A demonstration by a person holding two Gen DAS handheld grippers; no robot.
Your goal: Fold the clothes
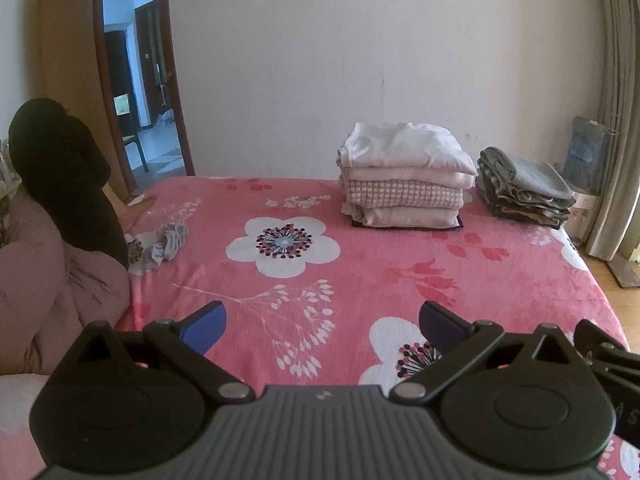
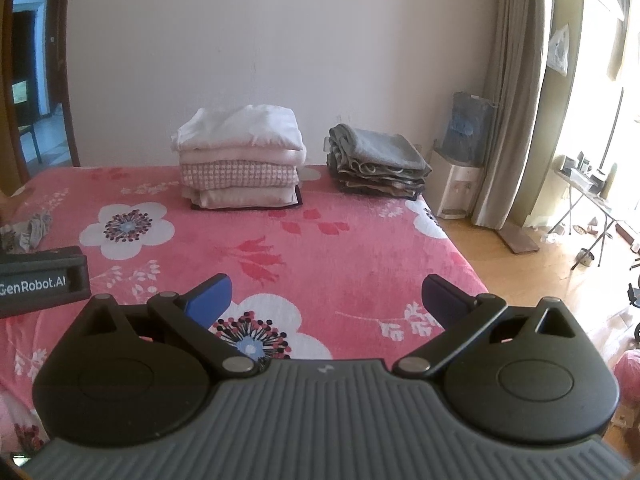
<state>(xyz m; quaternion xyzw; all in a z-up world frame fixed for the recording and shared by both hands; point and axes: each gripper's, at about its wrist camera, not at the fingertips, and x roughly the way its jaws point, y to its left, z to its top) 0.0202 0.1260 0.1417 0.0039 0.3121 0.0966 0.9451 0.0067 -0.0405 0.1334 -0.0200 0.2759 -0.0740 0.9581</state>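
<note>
Two stacks of folded clothes stand at the far side of the pink floral bed [image 1: 360, 272]: a pale white and pink stack [image 1: 404, 176] [image 2: 240, 156] and, to its right, a grey stack [image 1: 524, 188] [image 2: 376, 160]. A crumpled grey garment [image 1: 168, 244] [image 2: 30, 228] lies loose at the bed's left side. My left gripper [image 1: 322, 322] hovers open over the near part of the bed with nothing between its blue fingers. My right gripper [image 2: 326, 298] is open as well, empty, above a flower print. The left gripper's body [image 2: 40, 280] shows at the left of the right wrist view.
A person in black [image 1: 68, 184] sits at the bed's left edge beside a pink quilt [image 1: 44, 288]. An open doorway [image 1: 140, 80] is behind. A water dispenser [image 2: 460, 184], curtain [image 2: 512, 92] and wooden floor [image 2: 532, 280] lie right of the bed.
</note>
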